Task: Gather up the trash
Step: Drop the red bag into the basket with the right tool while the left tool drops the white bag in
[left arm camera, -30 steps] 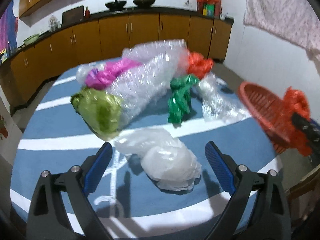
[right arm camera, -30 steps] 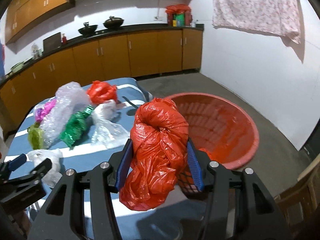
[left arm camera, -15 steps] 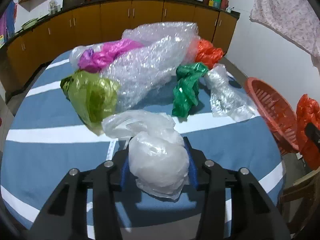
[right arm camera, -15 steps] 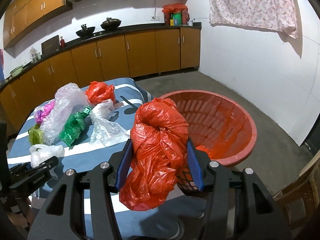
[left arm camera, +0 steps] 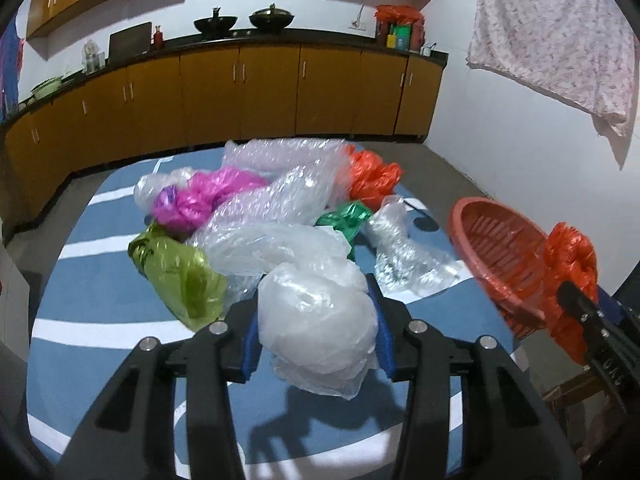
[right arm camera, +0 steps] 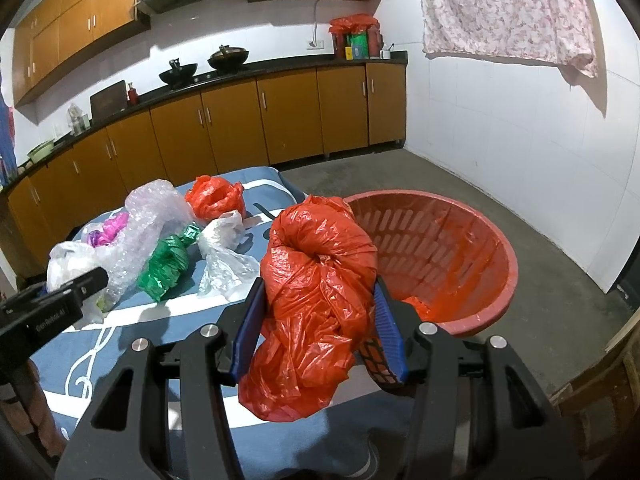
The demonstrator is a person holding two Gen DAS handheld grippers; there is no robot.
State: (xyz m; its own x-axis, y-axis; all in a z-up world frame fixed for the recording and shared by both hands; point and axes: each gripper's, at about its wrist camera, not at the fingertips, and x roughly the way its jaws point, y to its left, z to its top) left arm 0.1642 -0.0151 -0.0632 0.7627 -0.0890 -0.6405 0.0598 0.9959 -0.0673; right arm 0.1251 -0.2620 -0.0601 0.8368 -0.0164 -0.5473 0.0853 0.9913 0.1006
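My left gripper [left arm camera: 318,330] is shut on a crumpled white plastic bag [left arm camera: 316,316], held just above the blue striped tablecloth [left arm camera: 100,304]. My right gripper [right arm camera: 318,326] is shut on a red plastic bag [right arm camera: 316,312] near the table's right edge, beside the red basket [right arm camera: 452,252] on the floor. That basket [left arm camera: 496,248] and the red bag [left arm camera: 572,264] also show at the right of the left wrist view. On the table lie bubble wrap [left arm camera: 280,192], a pink bag [left arm camera: 200,200], a green-yellow bag [left arm camera: 180,276], a shiny green bag [left arm camera: 348,216], a clear bag [left arm camera: 404,260] and another red bag [left arm camera: 370,176].
Brown kitchen cabinets [left arm camera: 240,92] with a dark counter and two woks run along the back wall. A flowered cloth [left arm camera: 560,36] hangs on the white wall at right. Grey floor [right arm camera: 500,200] lies around the basket. A wooden chair edge [right arm camera: 600,392] stands at the lower right.
My left gripper closed on the white bag and lifted it off the cloth. The right gripper kept still with the red bag in it.
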